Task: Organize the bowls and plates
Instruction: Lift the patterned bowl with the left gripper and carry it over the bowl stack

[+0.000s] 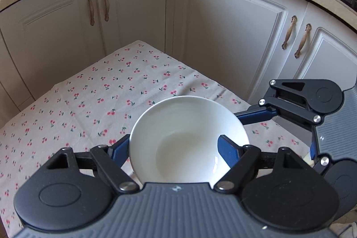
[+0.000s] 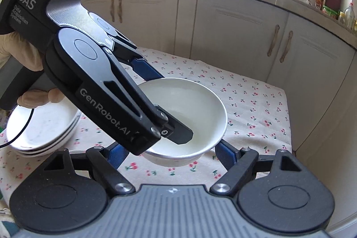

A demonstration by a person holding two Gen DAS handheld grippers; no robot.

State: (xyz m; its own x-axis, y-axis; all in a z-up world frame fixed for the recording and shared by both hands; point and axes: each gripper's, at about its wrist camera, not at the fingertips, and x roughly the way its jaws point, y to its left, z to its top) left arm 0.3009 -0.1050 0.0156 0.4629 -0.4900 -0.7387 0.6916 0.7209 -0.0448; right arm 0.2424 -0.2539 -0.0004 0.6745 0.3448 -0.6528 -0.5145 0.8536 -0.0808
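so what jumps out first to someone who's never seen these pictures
A white bowl held up over the cherry-print tablecloth: the left gripper pinches its rim, one finger inside and one outside. The right gripper comes in beside the bowl from below. A stack of white plates sits at the cloth's left edge.
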